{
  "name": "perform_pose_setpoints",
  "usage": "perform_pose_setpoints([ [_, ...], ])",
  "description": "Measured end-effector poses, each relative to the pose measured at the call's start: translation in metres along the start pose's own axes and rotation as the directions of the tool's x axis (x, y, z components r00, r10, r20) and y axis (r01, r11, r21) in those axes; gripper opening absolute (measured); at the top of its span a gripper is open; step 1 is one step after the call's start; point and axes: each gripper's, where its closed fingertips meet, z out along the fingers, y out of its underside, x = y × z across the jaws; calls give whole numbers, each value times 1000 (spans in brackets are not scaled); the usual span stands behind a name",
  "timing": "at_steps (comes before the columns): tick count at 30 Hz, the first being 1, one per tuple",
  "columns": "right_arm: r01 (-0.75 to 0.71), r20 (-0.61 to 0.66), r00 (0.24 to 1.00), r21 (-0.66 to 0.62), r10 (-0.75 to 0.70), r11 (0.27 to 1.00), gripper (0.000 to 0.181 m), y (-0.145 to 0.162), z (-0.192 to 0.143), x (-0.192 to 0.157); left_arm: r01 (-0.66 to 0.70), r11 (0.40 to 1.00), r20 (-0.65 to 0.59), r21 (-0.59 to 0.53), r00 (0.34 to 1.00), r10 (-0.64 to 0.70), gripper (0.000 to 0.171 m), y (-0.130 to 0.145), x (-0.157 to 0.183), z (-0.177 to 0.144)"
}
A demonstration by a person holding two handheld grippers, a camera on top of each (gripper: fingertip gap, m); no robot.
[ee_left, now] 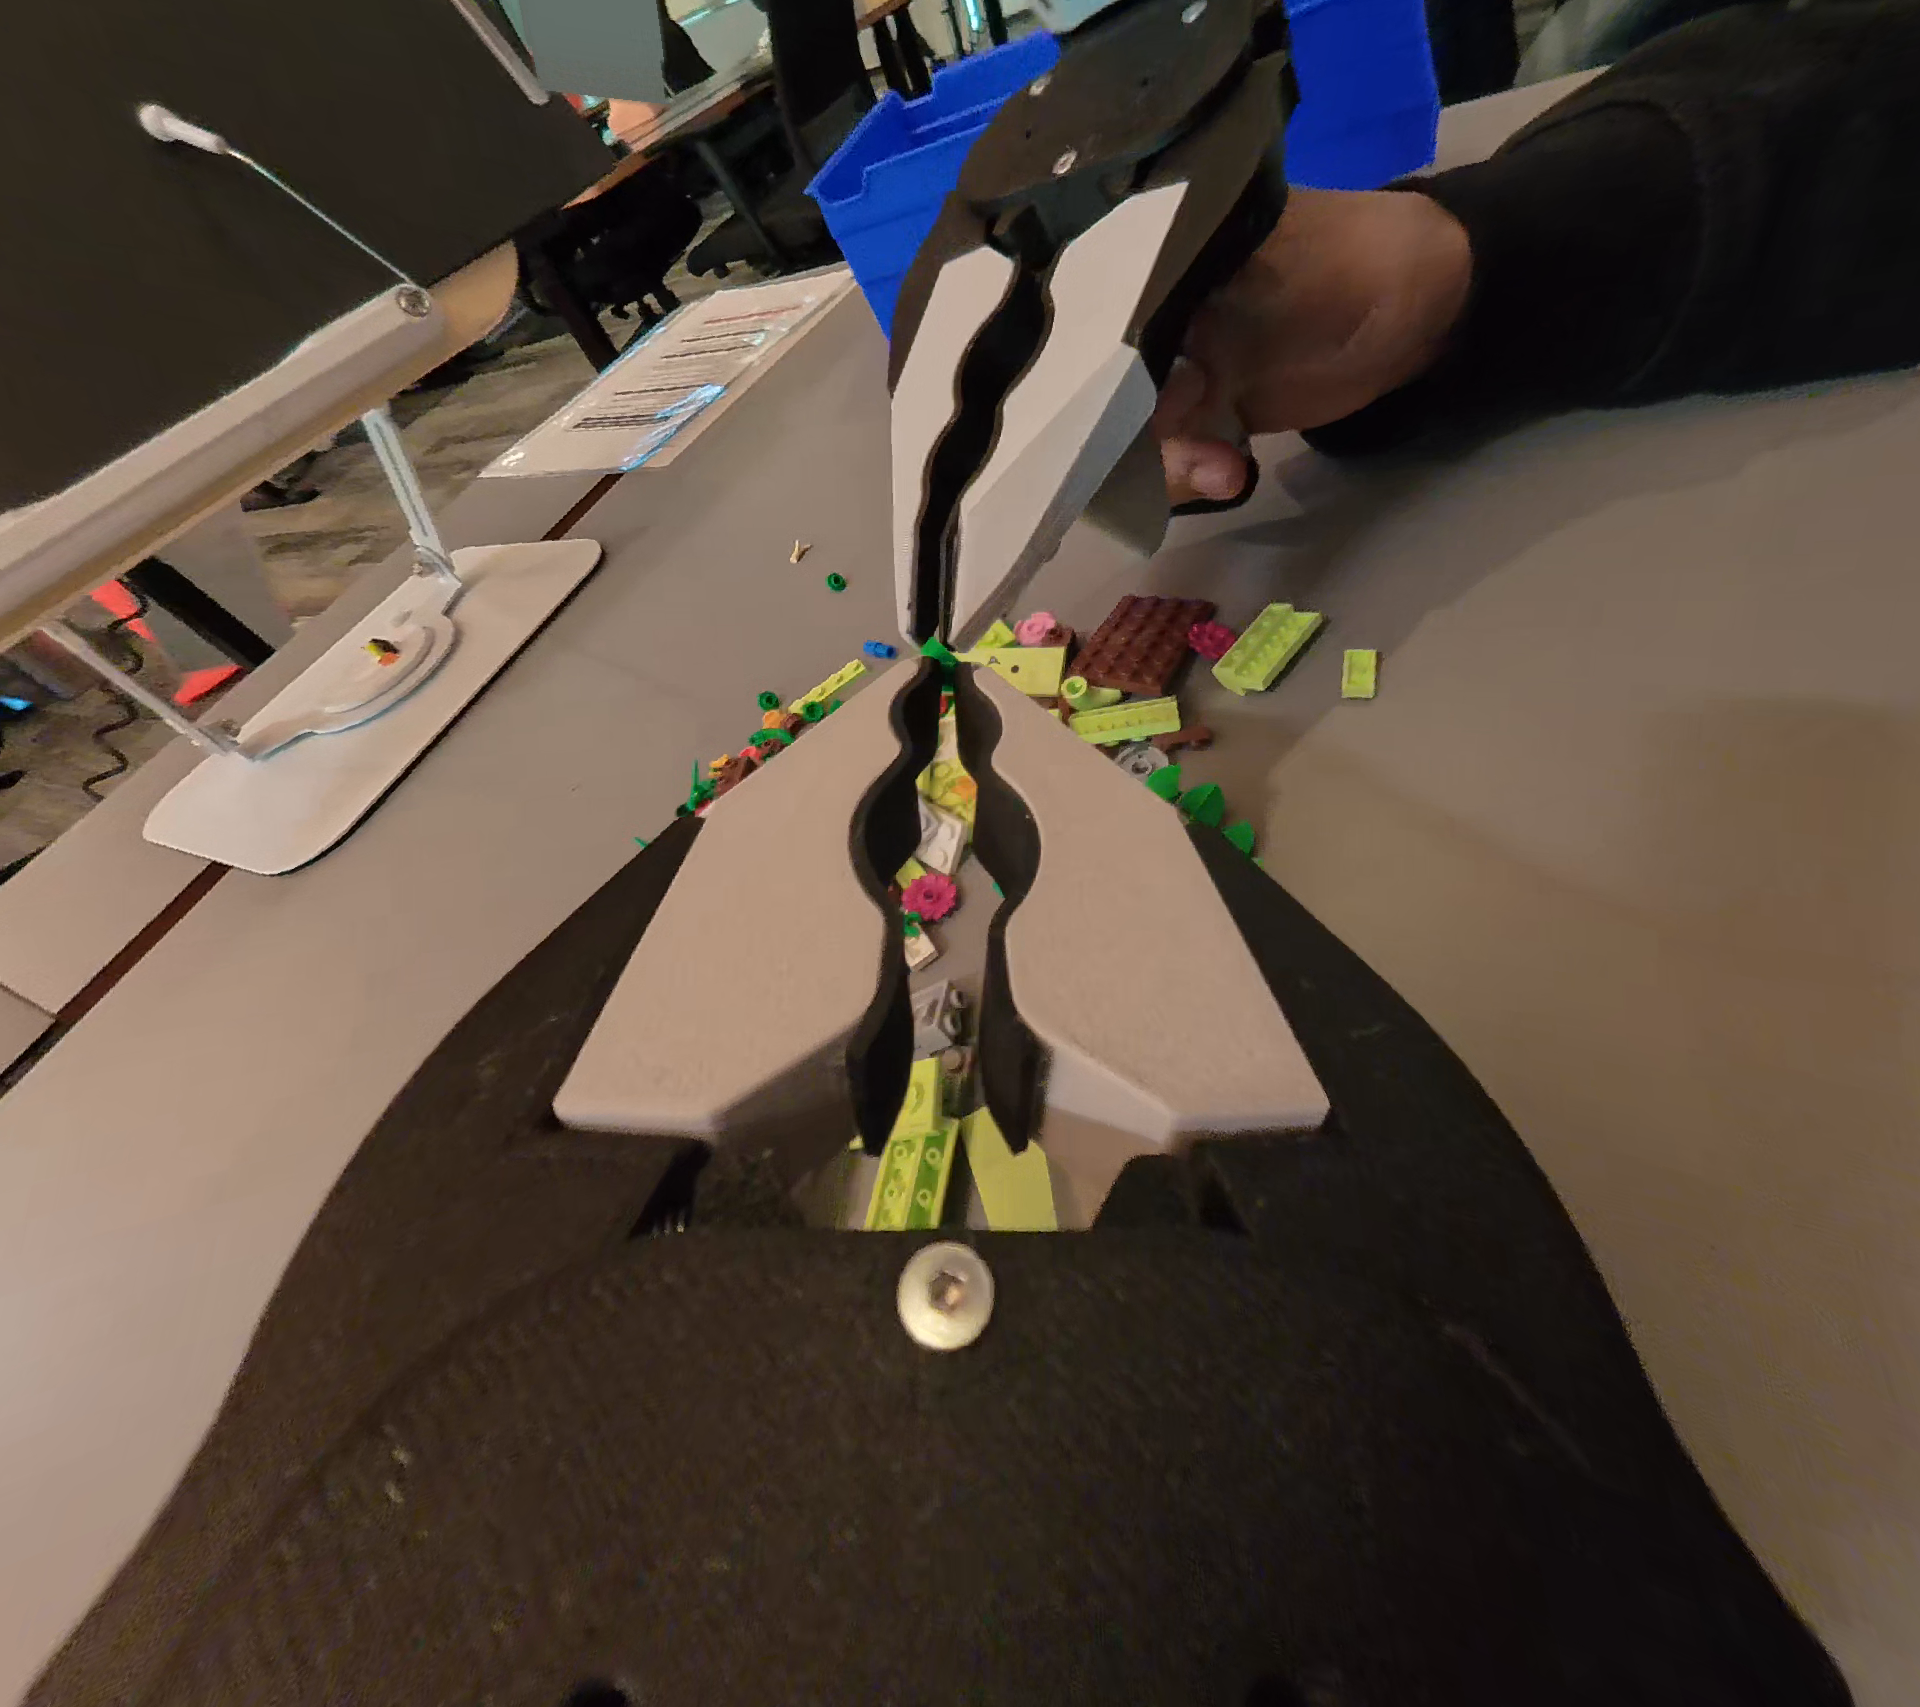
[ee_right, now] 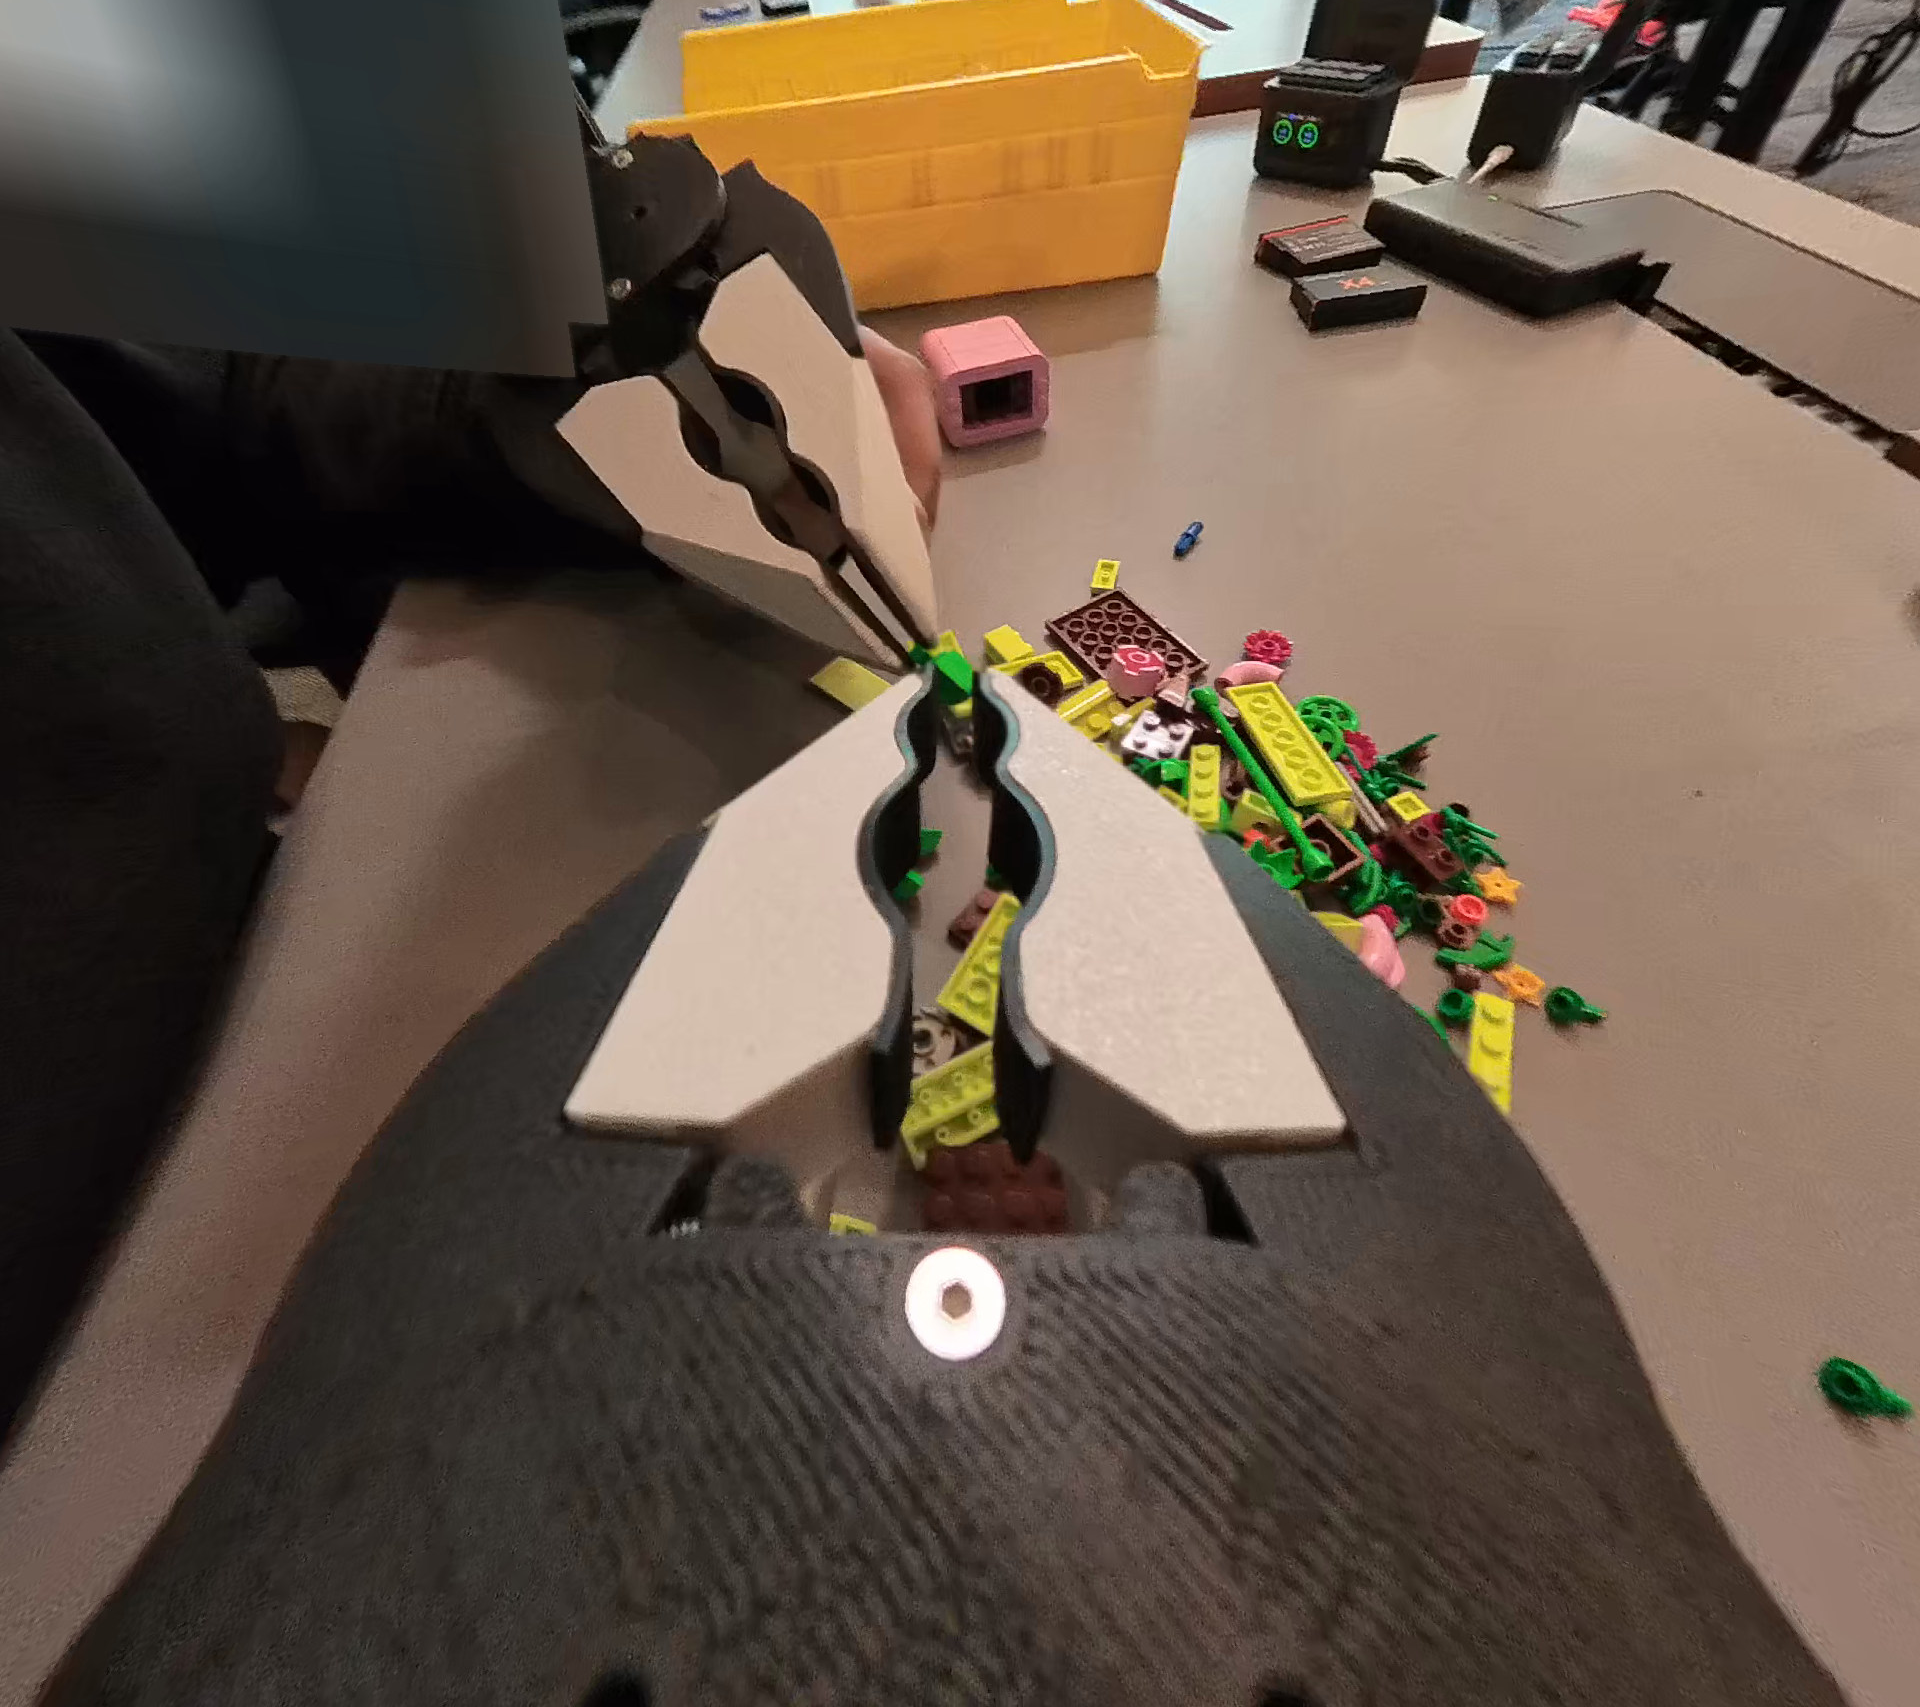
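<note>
Both grippers met tip to tip at frame centre over a pile of small bricks point(ee_right: 1288, 784) on the grey desk point(ee_right: 1455, 514).

Left gripper point(ee_left: 940, 670): fingers nearly together, clamped on a small green piece point(ee_left: 938, 651) at the tips. Right gripper point(ee_right: 951, 691): fingers also drawn close, pinching the same green piece point(ee_right: 951, 672) from the opposite side. Piece sat just above the pile's near edge; exact shape too small to tell.

Around it: lime plates, a brown studded plate point(ee_right: 1127, 634), pink flowers, green stems, mostly right of centre in the right wrist view. Yellow bin point(ee_right: 935, 140) upper centre, pink cube point(ee_right: 985, 379) below it. In left wrist view, blue bin point(ee_left: 914, 171) upper centre, white lamp base point(ee_left: 343, 722) at left.
</note>
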Motion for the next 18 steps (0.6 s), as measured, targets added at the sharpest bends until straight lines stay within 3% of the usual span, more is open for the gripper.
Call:
perform_pose_setpoints([
  [6,-102,92,992,121,91,987,16,-16,-7,-3,68,995,-18,73,998,-67,0,-11,-3,-6],
  [9,-233,170,964,175,204,957,18,-23,-11,-2,65,991,-13,118,998,-64,0,-18,-5,-9],
  [13,-484,344,850,217,398,847,19,-33,-16,-2,15,983,-3,184,1000,-15,0,-30,-1,-14],
  [18,-641,485,714,163,505,750,20,-33,-11,-9,-24,977,2,211,1000,25,0,-34,2,-16],
])
